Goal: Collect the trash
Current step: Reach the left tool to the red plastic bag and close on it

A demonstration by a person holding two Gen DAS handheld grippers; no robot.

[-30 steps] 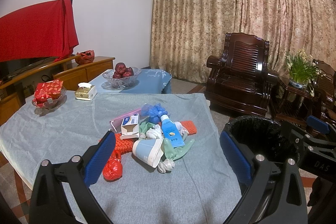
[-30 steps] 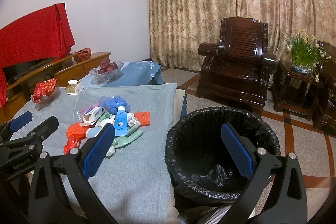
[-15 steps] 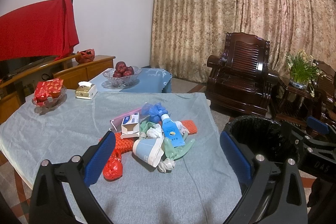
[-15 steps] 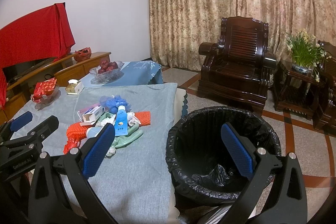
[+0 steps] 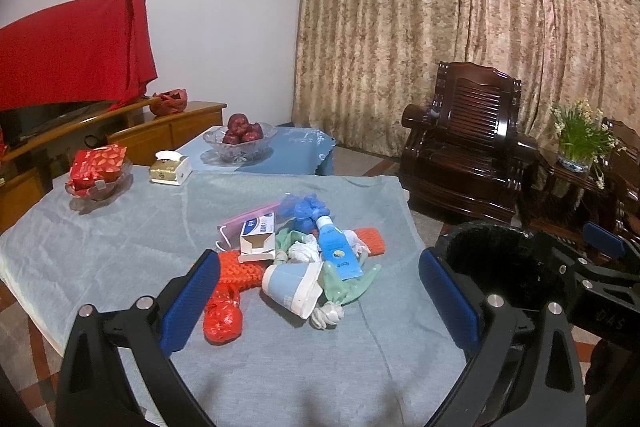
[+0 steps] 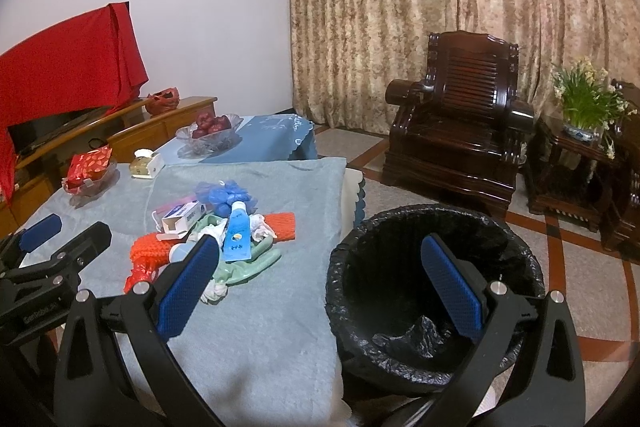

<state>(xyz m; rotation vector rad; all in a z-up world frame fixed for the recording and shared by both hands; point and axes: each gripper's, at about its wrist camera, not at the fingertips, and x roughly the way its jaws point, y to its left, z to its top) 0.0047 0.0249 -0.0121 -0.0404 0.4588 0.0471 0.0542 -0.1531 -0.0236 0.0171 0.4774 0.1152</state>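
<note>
A heap of trash lies mid-table on the grey-blue cloth point(image 5: 120, 235): a paper cup point(image 5: 294, 285), a blue tube point(image 5: 338, 251), a small white box point(image 5: 258, 239), orange netting point(image 5: 236, 271), a red wrapper point(image 5: 222, 321), a blue plastic tuft point(image 5: 302, 207) and a green bag point(image 5: 348, 281). The heap also shows in the right wrist view point(image 6: 224, 231). My left gripper point(image 5: 320, 303) is open and empty, just short of the heap. My right gripper point(image 6: 320, 283) is open and empty, over the table's right edge beside the black-lined bin point(image 6: 436, 291).
A dish of red packets point(image 5: 98, 173), a tissue box point(image 5: 170, 169) and a fruit bowl point(image 5: 240, 143) stand at the table's far side. A dark wooden armchair point(image 6: 460, 131) and a plant on a side table point(image 6: 584, 107) stand beyond the bin.
Both grippers stay open; the views have hardly shifted and the trash heap has not moved.
</note>
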